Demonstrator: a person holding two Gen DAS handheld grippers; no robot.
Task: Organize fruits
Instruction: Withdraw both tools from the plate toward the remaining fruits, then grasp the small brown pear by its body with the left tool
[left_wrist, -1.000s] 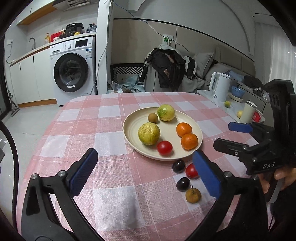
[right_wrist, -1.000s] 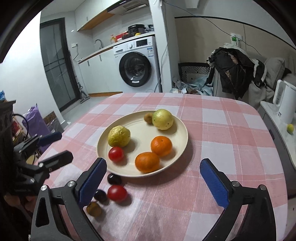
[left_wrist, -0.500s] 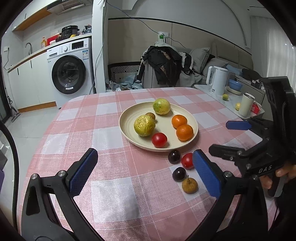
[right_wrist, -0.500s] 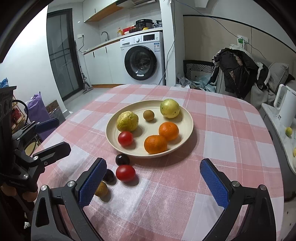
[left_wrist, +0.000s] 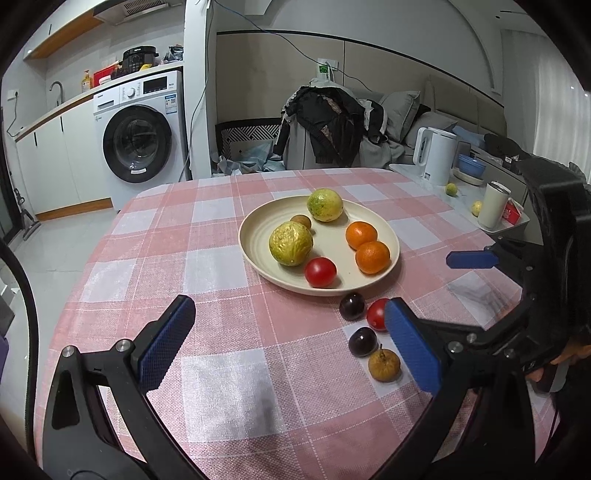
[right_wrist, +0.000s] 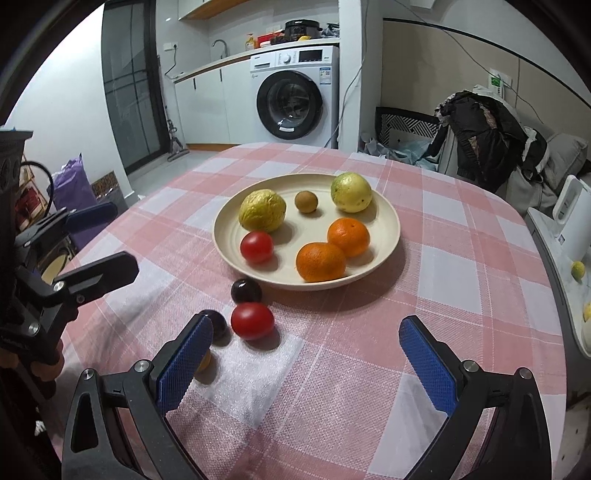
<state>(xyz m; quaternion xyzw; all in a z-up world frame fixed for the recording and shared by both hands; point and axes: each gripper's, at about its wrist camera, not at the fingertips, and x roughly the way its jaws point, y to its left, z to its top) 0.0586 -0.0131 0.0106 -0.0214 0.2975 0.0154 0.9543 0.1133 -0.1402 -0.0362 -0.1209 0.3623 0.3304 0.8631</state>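
Note:
A cream plate (left_wrist: 391, 236) (right_wrist: 388, 221) on the pink checked table holds two yellow-green fruits, two oranges (right_wrist: 321, 260), a red tomato (right_wrist: 256, 246) and a small brown fruit. On the cloth in front of it lie two dark plums (left_wrist: 352, 305) (right_wrist: 246, 290), a red tomato (left_wrist: 376, 314) (right_wrist: 252, 320) and a small brown fruit (left_wrist: 384, 364). My left gripper (left_wrist: 291, 345) is open and empty above the cloth, left of the loose fruits. My right gripper (right_wrist: 306, 349) is open and empty, just behind the loose tomato.
The table (left_wrist: 207, 266) drops off at its left and near edges. A side shelf (left_wrist: 480, 192) to the right carries a white kettle, a cup and small fruits. A washing machine (left_wrist: 144, 136) and a clothes-draped chair (left_wrist: 328, 125) stand beyond the table.
Both grippers have drawn back and risen a little, so the plate and loose fruits sit farther off. Both stay open. No fruit has moved.

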